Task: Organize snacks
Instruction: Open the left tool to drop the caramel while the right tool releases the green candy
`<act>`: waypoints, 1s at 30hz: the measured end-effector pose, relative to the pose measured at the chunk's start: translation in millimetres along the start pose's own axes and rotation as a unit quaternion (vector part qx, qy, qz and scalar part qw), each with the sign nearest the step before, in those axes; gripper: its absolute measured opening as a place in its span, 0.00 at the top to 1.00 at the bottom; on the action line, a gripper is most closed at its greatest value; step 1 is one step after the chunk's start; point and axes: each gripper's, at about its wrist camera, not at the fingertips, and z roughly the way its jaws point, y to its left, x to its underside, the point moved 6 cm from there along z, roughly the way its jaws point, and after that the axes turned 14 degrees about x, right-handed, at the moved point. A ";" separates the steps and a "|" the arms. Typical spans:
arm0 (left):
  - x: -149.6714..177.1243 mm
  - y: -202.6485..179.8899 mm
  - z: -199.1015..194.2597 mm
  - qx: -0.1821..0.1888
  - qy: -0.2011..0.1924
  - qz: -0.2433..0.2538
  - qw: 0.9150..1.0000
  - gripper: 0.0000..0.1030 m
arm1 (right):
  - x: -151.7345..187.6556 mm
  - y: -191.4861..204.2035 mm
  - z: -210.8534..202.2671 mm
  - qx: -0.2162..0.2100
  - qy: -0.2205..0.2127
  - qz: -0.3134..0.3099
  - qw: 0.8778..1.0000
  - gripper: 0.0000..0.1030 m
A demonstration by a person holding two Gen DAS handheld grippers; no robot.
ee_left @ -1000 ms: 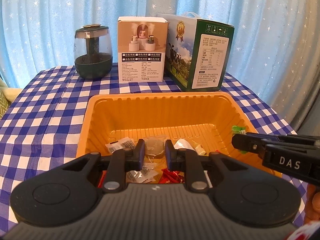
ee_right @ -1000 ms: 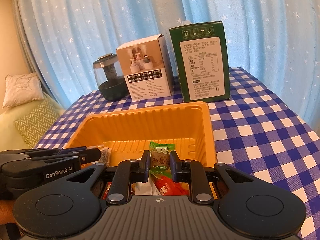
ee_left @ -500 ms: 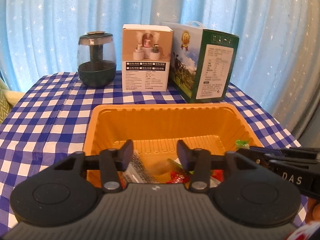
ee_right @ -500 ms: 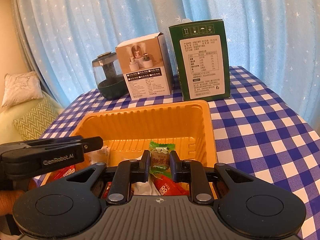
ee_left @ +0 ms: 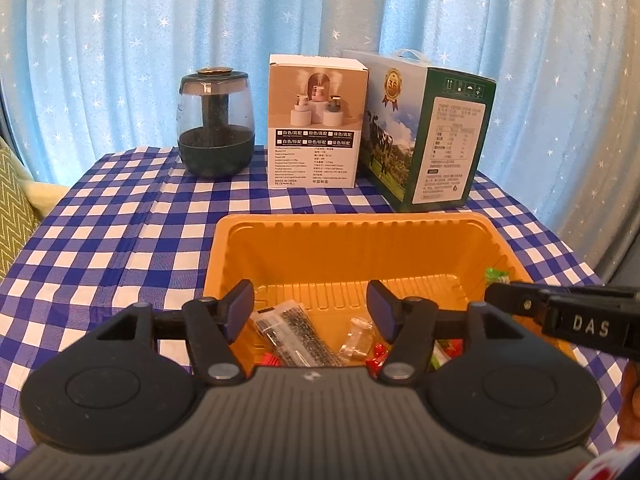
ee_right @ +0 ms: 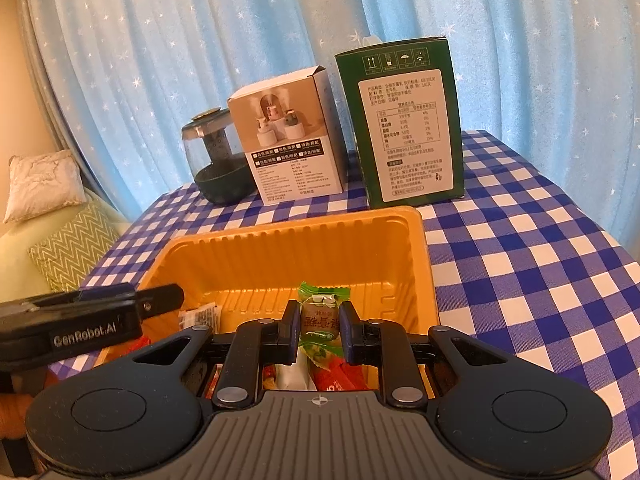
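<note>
Left gripper point(ee_left: 310, 310) opening; right gripper point(ee_right: 319, 330) clamped.

Blue-and-white checked tablecloth point(ee_left: 120, 220). Orange tray point(ee_left: 360, 240). Pale blue curtain point(ee_left: 120, 40) sprinkled with white stars. Dark green carton point(ee_right: 400, 128) bearing a white label. White box point(ee_left: 316, 120). Green-wrapped candy point(ee_right: 320, 316). Red wrappers point(ee_left: 376, 360). Green zigzag cushion point(ee_right: 72, 248).

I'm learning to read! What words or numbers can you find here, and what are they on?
"DAS": side of the right gripper.
"GenRobot.AI": side of the left gripper.
"36": gold medal on the green box.
"MADE IN CHINA": white box.
Everything else printed on the boxes and the green candy is too small or blurred.
</note>
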 end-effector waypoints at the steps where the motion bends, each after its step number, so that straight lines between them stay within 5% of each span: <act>1: 0.3 -0.2 0.0 -0.001 0.000 0.001 1.000 0.41 | -0.8 0.5 0.6 0.000 0.000 0.001 1.000 0.80; 25: 2.7 5.7 0.6 -0.027 0.003 0.007 1.000 0.22 | -14.7 3.1 9.2 -0.021 -0.012 0.010 1.000 0.78; 30: 1.7 8.7 -1.7 -0.032 -0.002 0.005 0.999 0.22 | -19.1 -5.8 5.3 -0.015 -0.024 0.030 0.999 0.51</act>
